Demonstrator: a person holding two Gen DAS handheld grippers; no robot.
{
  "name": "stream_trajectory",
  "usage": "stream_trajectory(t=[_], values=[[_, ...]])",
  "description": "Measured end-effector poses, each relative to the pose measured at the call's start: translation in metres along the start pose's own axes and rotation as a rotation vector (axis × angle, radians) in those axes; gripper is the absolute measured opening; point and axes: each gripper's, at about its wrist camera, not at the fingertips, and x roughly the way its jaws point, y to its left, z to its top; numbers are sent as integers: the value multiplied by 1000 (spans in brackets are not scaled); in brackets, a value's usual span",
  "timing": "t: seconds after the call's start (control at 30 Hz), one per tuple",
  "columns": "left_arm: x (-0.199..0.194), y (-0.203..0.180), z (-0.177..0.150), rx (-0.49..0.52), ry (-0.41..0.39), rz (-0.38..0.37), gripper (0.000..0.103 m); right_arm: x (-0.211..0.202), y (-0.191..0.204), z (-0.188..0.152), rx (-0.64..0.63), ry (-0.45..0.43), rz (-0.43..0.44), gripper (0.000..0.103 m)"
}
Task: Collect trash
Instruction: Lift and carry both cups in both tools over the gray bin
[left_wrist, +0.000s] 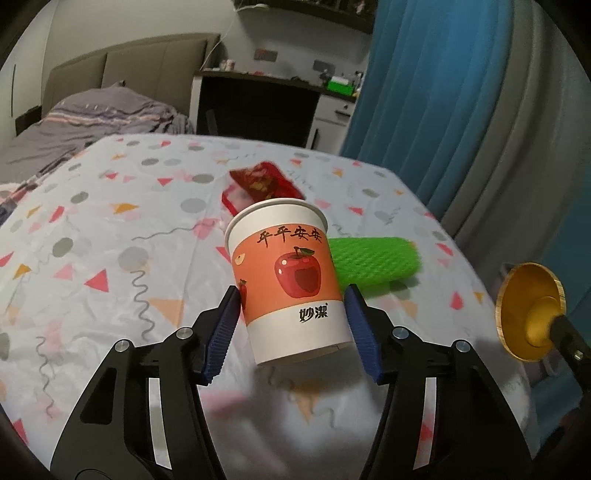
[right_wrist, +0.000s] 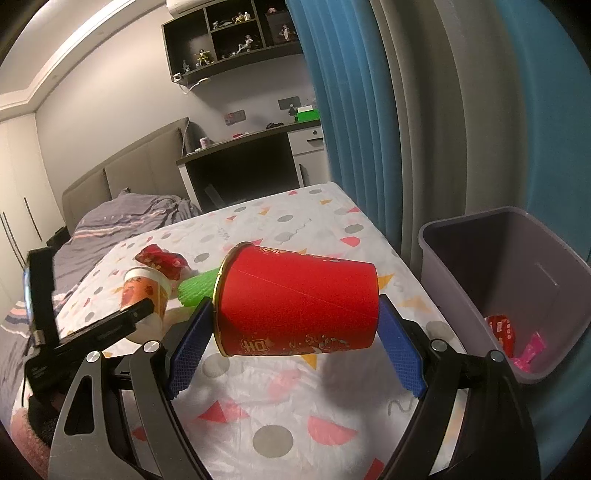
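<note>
My left gripper (left_wrist: 292, 317) is shut on an upright white and orange paper cup with an apple print (left_wrist: 286, 280), held just above the patterned tablecloth; the cup also shows in the right wrist view (right_wrist: 147, 291). My right gripper (right_wrist: 295, 332) is shut on a red paper cup (right_wrist: 295, 302) lying sideways between the blue pads, above the table. The red cup's gold inside shows in the left wrist view (left_wrist: 528, 310). A green foam net sleeve (left_wrist: 373, 258) and a red snack wrapper (left_wrist: 266, 181) lie on the table behind the apple cup.
A grey plastic bin (right_wrist: 517, 258) stands off the table's right edge with red and pink wrappers (right_wrist: 513, 339) inside. Blue and grey curtains (right_wrist: 369, 110) hang behind it. A bed (left_wrist: 92, 122) and a desk (left_wrist: 258, 103) lie beyond the table.
</note>
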Motion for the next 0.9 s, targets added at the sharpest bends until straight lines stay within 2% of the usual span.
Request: stream_trajectory(t=[0.2,0.37,0.67,0.9], values=[[-54,-8,-18,-12,-70,-24,57,-14,2,-3,-15,-12,19,83],[-88,-16,-33,5,-123,14,57,-29,4,-6,-35,-22,30,83],[-113,-34,-39,33,-144,-15,57,-57,-5,-9,-45,-55,34,83],[-117,-66,-43,94,-155,-55,57,-70,-22,-6,-41,-85,22,83]])
